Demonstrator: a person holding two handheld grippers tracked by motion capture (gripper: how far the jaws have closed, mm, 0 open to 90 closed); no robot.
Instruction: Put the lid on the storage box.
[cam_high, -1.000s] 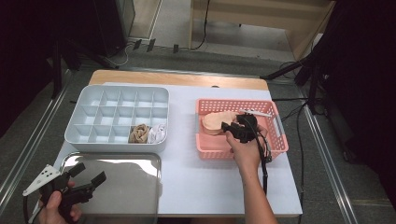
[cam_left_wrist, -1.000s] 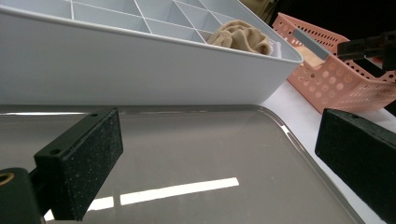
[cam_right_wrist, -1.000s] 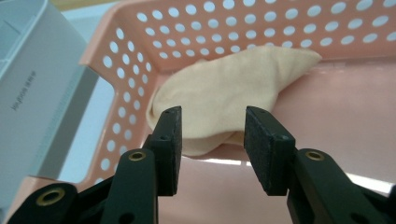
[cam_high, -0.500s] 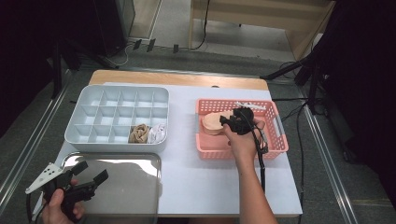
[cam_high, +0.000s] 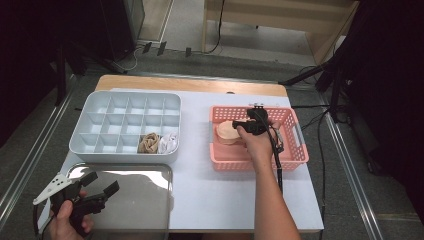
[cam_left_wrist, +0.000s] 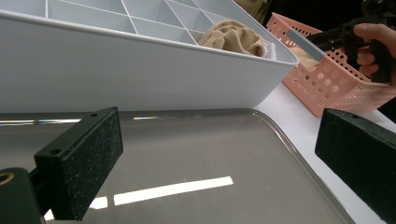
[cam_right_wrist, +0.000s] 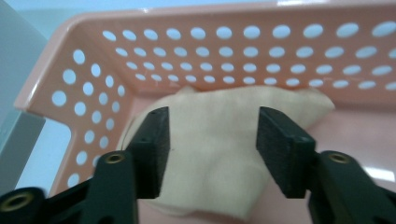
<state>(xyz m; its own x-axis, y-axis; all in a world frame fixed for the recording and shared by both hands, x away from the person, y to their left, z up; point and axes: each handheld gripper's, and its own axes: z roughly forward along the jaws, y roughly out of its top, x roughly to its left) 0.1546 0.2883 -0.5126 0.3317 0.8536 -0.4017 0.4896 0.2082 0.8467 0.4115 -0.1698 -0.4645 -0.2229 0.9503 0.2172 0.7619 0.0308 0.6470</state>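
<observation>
A beige folded cloth (cam_high: 226, 133) lies in the left end of a pink perforated basket (cam_high: 295, 150). My right gripper (cam_high: 242, 124) hangs open just above it; in the right gripper view its jaws (cam_right_wrist: 212, 144) straddle the cloth (cam_right_wrist: 210, 191) without touching it, near the basket's corner (cam_right_wrist: 233, 51). My left gripper (cam_high: 100, 186) is open over the near left part of a shiny metal tray (cam_high: 145, 200). The left gripper view shows nothing between its jaws (cam_left_wrist: 219, 154), with the tray (cam_left_wrist: 187, 140) below.
A white compartment box (cam_high: 125, 107) stands behind the tray, with a tan cloth (cam_high: 148, 142) and a white cloth (cam_high: 168, 143) in its front cells. The box wall (cam_left_wrist: 140, 74) rises close ahead of the left gripper. Bare white tabletop (cam_high: 215, 195) lies between tray and basket.
My right gripper has moved left and a little farther into the basket, ending over the beige cloth. The left gripper has barely shifted.
</observation>
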